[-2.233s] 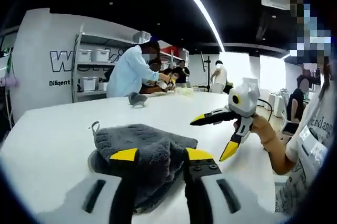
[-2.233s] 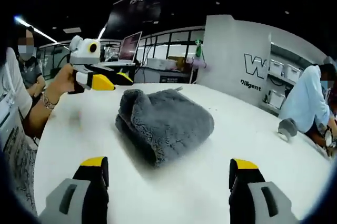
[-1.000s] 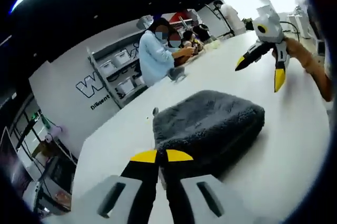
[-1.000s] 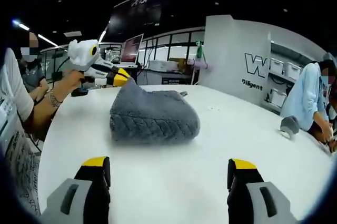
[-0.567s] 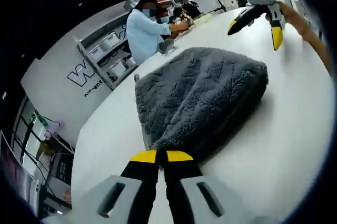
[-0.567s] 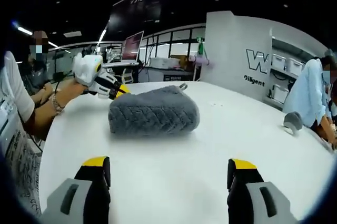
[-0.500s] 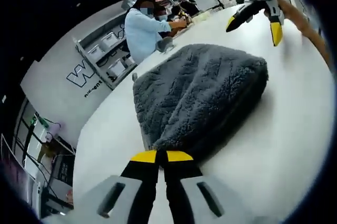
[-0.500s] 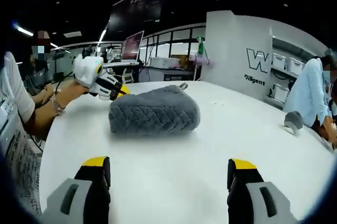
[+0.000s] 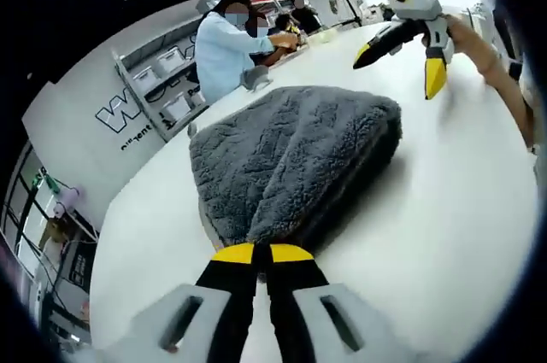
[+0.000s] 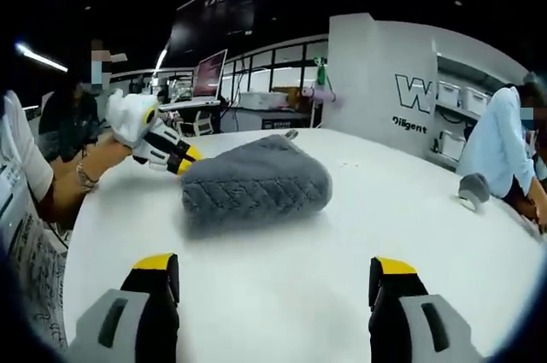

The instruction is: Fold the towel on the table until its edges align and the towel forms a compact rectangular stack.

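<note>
White desk (image 9: 444,209), large and rounded, carries the grey towel (image 9: 291,158), which lies near the desk's middle as a thick folded bundle: rounded fold on the side toward the right gripper, looser layered edges on the side toward the left gripper. In the right gripper view the towel (image 10: 256,182) reads as a squat block, upper layer a bit puffed and not flush with the layer below.

Left gripper (image 9: 261,253): jaws pressed together, pinching the towel's near corner or edge right at its yellow tips. In the right gripper view it comes in from the left (image 10: 186,161), tips buried in the towel's end, held in a person's hand (image 10: 107,154).

Right gripper (image 10: 273,282): jaws spread wide, nothing between them, held back from the towel over bare desk. In the left gripper view it hangs beyond the towel's far end (image 9: 410,45), clear of the fabric.

Step in hand, as I judge it: squaring the last fold with the pinched corner. To do it well:
- keep the pinch on all layers at the corner, or the lower ones will slide
- draw the corner low along the desk so the stack isn't tipped over
- line the pinched edge over the edge beneath before letting go
- the free right gripper could press the rounded far end to hold it and flatten the puff

Small: a hanging loop (image 10: 291,134) sticks out at the towel's far side; best tucked in. People work at shelving behind, well apart from the towel.
</note>
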### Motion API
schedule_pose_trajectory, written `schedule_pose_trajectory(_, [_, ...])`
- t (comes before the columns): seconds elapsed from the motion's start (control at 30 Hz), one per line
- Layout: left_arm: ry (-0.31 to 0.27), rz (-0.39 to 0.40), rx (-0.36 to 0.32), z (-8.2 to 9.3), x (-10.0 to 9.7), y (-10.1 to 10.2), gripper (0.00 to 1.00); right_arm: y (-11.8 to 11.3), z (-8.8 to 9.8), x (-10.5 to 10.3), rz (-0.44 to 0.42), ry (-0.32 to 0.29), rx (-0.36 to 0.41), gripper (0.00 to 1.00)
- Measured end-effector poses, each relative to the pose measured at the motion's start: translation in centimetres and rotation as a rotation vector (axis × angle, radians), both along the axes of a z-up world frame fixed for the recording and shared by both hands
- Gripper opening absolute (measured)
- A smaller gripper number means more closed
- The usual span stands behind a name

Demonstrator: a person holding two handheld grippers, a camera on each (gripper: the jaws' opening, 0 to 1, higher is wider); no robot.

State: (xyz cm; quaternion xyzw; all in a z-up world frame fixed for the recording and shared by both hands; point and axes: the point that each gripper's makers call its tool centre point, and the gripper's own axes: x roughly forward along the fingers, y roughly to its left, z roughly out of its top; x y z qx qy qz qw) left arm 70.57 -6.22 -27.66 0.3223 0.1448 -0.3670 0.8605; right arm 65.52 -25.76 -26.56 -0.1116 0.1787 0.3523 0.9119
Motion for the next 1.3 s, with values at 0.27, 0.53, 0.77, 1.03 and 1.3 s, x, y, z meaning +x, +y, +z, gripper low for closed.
schedule_pose_trajectory(0.27, [0.004,-0.123,-0.048,0.3,-1.9,-3.7,0.06,-0.2,-0.2,0.1,-0.005,0.012,-0.003,0.96])
schedule_pose_trajectory(0.53, [-0.017,-0.109,-0.128,2.2,-1.9,-2.4,0.09,-0.2,-0.2,0.0,-0.009,0.018,0.001,0.96])
schedule_pose_trajectory(0.77, [-0.026,-0.172,-0.358,7.7,-2.9,-1.6,0.10,-0.2,-0.1,-0.1,-0.009,0.015,-0.001,0.96])
schedule_pose_trajectory(1.03, [0.037,-0.346,-0.578,12.8,-0.8,-3.2,0.18,0.0,0.3,-0.4,-0.002,0.004,0.012,0.96])
schedule_pose_trajectory(1.3, [0.144,-0.483,-0.619,11.7,2.0,-5.3,0.33,0.3,0.5,-0.9,0.018,0.007,0.031,0.95])
